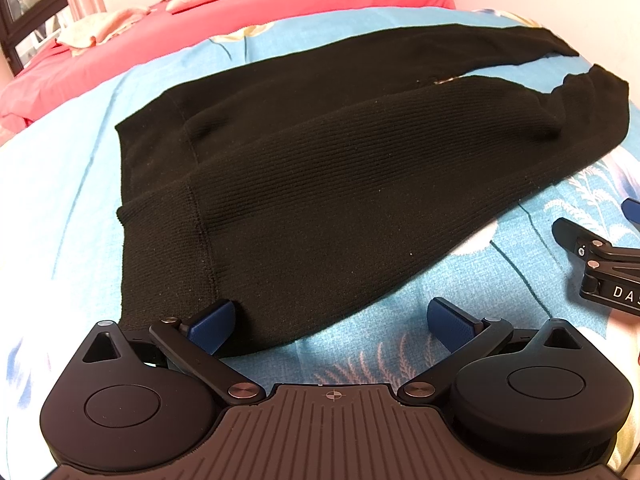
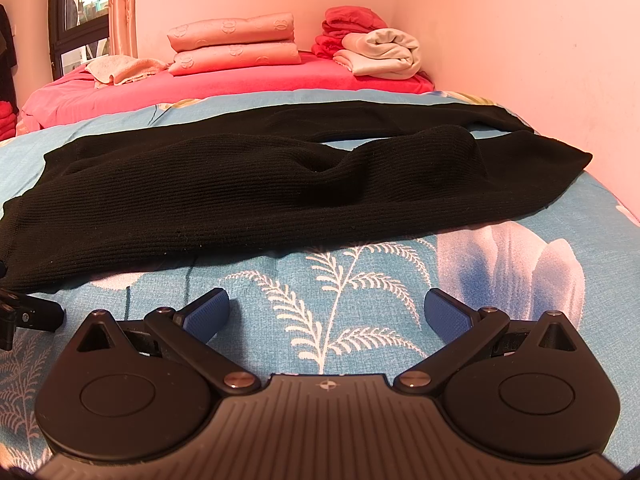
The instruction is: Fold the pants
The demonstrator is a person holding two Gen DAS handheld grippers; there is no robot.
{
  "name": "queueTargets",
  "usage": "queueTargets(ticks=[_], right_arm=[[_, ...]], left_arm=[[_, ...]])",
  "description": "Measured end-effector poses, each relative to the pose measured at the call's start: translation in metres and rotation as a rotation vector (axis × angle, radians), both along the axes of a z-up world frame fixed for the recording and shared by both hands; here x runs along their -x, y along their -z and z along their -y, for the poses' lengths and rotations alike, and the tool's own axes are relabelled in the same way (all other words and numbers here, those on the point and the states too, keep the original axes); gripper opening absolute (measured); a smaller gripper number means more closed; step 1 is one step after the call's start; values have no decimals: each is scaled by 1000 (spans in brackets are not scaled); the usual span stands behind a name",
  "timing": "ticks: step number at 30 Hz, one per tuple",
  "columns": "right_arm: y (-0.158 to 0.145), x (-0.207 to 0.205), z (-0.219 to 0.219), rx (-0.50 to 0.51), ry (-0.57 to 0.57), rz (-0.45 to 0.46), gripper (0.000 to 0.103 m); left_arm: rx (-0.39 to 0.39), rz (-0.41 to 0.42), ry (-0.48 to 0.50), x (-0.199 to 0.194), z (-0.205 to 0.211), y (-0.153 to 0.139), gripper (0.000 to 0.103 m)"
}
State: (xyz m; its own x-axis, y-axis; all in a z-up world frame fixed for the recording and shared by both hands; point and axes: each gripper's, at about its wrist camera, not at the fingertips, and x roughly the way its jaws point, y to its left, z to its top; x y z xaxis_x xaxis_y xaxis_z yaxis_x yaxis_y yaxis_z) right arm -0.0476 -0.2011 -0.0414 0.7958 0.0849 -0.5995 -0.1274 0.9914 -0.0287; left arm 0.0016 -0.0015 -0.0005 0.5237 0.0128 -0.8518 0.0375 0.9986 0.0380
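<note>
Black ribbed knit pants (image 1: pixel 320 160) lie spread on a blue floral bedsheet (image 1: pixel 72 208), waistband at the left, the two legs running to the far right. They also show in the right wrist view (image 2: pixel 260 192). My left gripper (image 1: pixel 332 320) is open and empty at the near corner of the waistband; its left fingertip (image 1: pixel 212 324) rests at the fabric's edge. My right gripper (image 2: pixel 328 316) is open and empty over bare sheet (image 2: pixel 500 264), a short way in front of the near leg. The right gripper also shows in the left wrist view (image 1: pixel 600 264).
Beyond the blue sheet is a red bed cover (image 2: pixel 240 80) with stacked pink pillows (image 2: pixel 236 44), a cream towel (image 2: pixel 120 68) and folded clothes (image 2: pixel 380 52). A pink wall (image 2: pixel 540 60) borders the right side. A window (image 2: pixel 80 8) is at the far left.
</note>
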Motion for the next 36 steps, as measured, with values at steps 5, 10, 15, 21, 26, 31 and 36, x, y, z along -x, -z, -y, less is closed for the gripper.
queueTargets(ticks=[5, 10, 15, 21, 26, 31, 36], right_arm=[[0, 0, 0, 1, 0, 0, 103], [1, -1, -1, 4, -3, -2, 103], [-12, 2, -7, 83, -183, -3, 103], [-22, 46, -62, 400, -648, 232, 100], [-1, 44, -118, 658, -854, 353, 66], [4, 19, -148, 722, -923, 386, 50], [-1, 3, -149, 572, -880, 246, 11]], left_arm=[[0, 2, 3, 1, 0, 0, 103], [30, -5, 8, 4, -5, -6, 103], [101, 39, -34, 24, -42, -36, 103], [97, 160, -233, 48, -111, -67, 103], [133, 152, -357, 53, -147, -65, 103], [163, 125, -399, 54, -160, -54, 103], [181, 101, -389, 54, -156, -46, 103]])
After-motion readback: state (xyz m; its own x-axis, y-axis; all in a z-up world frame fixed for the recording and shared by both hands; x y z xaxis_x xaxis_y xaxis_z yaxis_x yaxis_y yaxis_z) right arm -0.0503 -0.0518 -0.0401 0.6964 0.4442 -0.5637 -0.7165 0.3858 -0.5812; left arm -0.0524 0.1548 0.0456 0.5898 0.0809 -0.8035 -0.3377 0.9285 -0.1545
